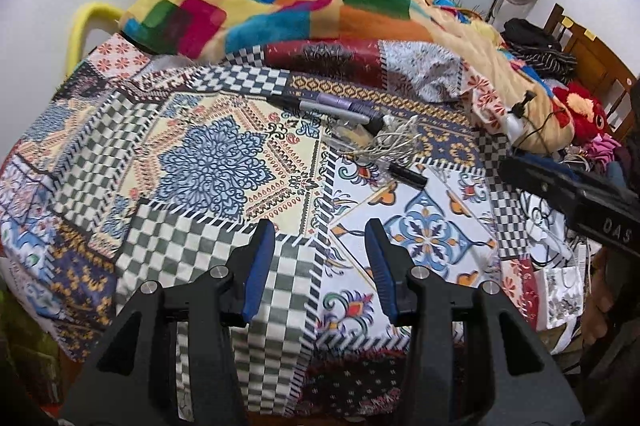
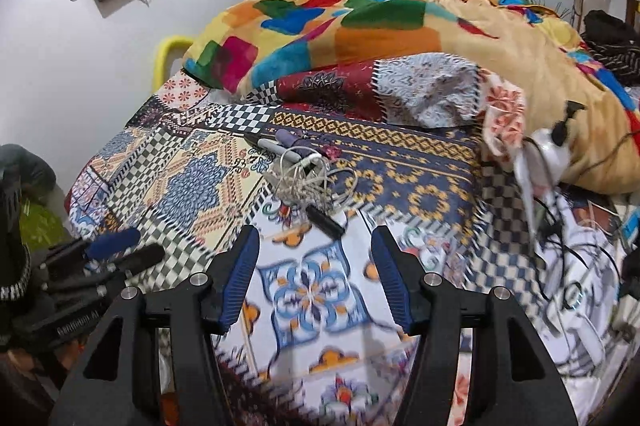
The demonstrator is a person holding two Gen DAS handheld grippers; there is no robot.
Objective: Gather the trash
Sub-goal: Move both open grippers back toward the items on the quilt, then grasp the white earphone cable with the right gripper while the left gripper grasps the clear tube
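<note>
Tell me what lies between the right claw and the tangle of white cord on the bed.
In the right wrist view, a black marker lies on the patchwork bedsheet between the open right claw and the white cord tangle; otherwise only sheet.

Patchwork bedsheet [image 1: 192, 242] of checks, florals and blue medallions, blanket [image 1: 280, 6] in bright colour blocks on yellow, white cord tangle [image 2: 304, 182], black marker [image 2: 324, 220], blue-padded grippers.

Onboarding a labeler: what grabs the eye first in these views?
The patchwork bedsheet fills both views, with a bright colour-block blanket heaped at the far side. Mid-bed lies a small clutter: a tangled white cord among pens. Both claws, left and right, hang open and empty above the sheet.
</note>
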